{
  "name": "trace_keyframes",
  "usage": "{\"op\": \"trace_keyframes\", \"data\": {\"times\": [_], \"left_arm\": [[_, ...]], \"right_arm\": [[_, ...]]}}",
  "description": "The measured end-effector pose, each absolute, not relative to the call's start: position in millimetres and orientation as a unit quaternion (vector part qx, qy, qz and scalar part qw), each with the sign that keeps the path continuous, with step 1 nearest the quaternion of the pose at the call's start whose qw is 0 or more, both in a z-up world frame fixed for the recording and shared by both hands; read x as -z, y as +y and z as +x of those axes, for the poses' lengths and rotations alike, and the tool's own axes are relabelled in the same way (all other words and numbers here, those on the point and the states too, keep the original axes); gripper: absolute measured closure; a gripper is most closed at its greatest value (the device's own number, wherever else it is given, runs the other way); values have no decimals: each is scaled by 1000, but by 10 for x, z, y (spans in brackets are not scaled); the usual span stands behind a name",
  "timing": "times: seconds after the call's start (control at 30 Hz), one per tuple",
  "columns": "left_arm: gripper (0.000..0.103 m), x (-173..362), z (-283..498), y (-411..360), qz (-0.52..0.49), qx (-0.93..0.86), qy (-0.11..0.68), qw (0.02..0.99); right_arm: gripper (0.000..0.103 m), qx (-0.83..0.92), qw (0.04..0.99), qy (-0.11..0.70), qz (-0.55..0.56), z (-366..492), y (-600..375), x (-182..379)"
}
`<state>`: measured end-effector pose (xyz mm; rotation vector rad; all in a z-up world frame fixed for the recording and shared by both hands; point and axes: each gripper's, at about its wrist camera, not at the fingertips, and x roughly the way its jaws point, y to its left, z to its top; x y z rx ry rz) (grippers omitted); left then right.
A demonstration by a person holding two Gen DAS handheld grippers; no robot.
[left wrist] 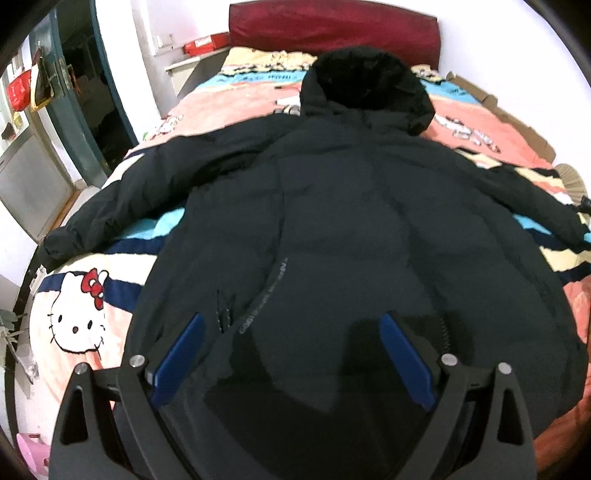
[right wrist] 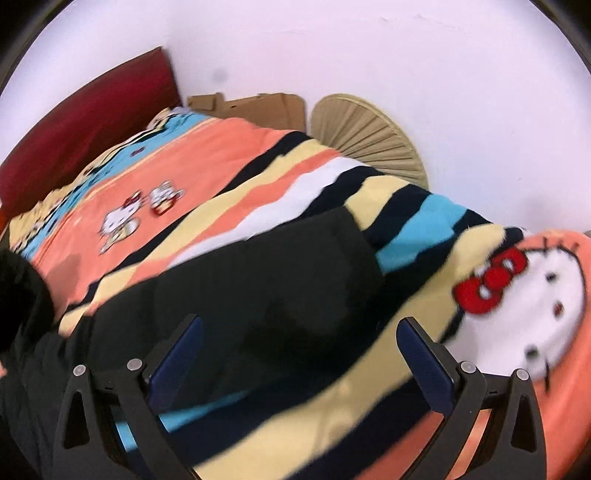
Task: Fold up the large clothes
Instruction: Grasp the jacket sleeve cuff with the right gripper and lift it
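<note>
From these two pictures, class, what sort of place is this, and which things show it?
Most likely a home bedroom: a bed with a dark red headboard, a striped cartoon-cat blanket covering it, and a black hooded jacket spread flat on top.

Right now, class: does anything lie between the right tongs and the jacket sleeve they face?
Nothing visible does. The right tongs are open above the black jacket's sleeve, which lies flat on the striped blanket. The cardboard and fan are beyond it, by the wall.
</note>
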<state>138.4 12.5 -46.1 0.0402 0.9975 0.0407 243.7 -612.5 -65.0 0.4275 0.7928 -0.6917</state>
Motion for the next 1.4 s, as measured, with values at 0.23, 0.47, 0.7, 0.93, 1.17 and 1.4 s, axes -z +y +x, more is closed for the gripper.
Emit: {"op": "trace_keyframes", "data": {"times": [0.23,0.47,0.7,0.93,1.17,1.4], "left_arm": [[7,561,1486,96,20,-34,482,875],[7,660,1510,78,20,-33,489,871],[7,687,1471,-40,41,-8,493,869],[7,568,1330,-127,43,23,480,876],[7,341,1142,-132,35,53,454,889],[7,146,972,43,18,79,440,894]], "right_arm": [[14,319,836,397,206,2658,-6659,1019],[17,291,831,391,268,2588,-6938,1351],[81,236,852,378,276,2659,-6794,1244],[86,199,871,352,279,2607,-6502,896],[86,146,894,328,268,2491,-6003,326],[87,87,918,328,206,2419,-5137,-275]]}}
